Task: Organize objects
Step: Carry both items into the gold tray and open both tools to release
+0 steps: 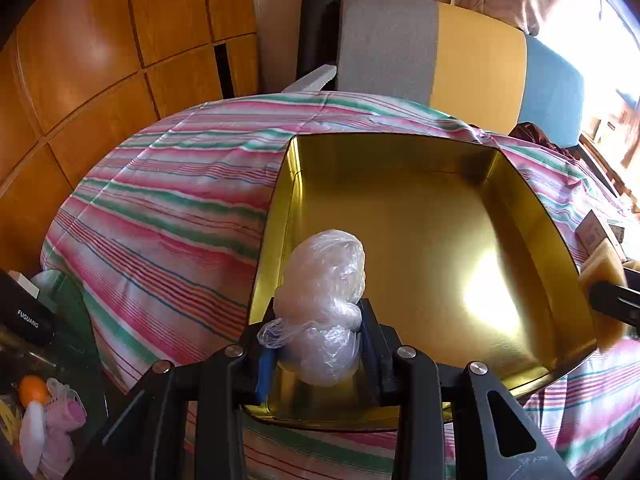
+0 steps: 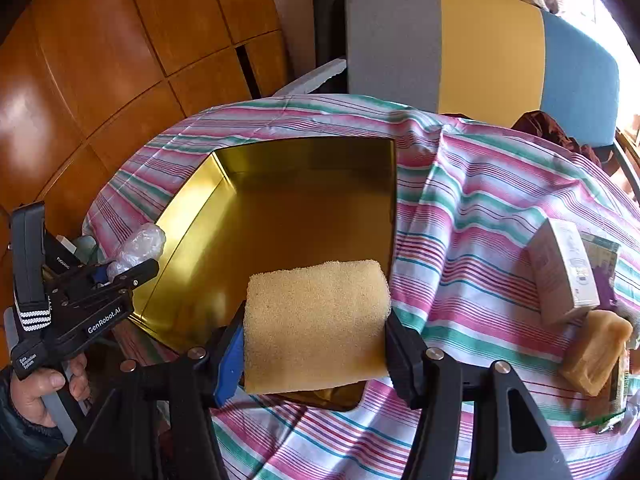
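A gold metal tin (image 1: 400, 152) sits open on the striped tablecloth; it also shows in the right wrist view (image 2: 304, 148). My left gripper (image 1: 320, 340) is shut on a crumpled clear plastic bag (image 1: 324, 288) and holds it over the tin's near left corner. The left gripper (image 2: 120, 272) and the bag (image 2: 140, 244) also show at the left of the right wrist view. My right gripper (image 2: 316, 344) is shut on a yellow sponge (image 2: 316, 320) over the tin's near right edge. The sponge (image 1: 604, 276) also shows at the right edge of the left wrist view.
A white carton (image 2: 564, 272), a second yellow sponge (image 2: 596, 352) and some packets lie on the cloth to the right. A grey, yellow and blue chair back (image 2: 480, 48) stands behind the table. Wooden cabinets (image 1: 100, 60) are to the left. Clutter with a pink toy (image 1: 56, 420) lies lower left.
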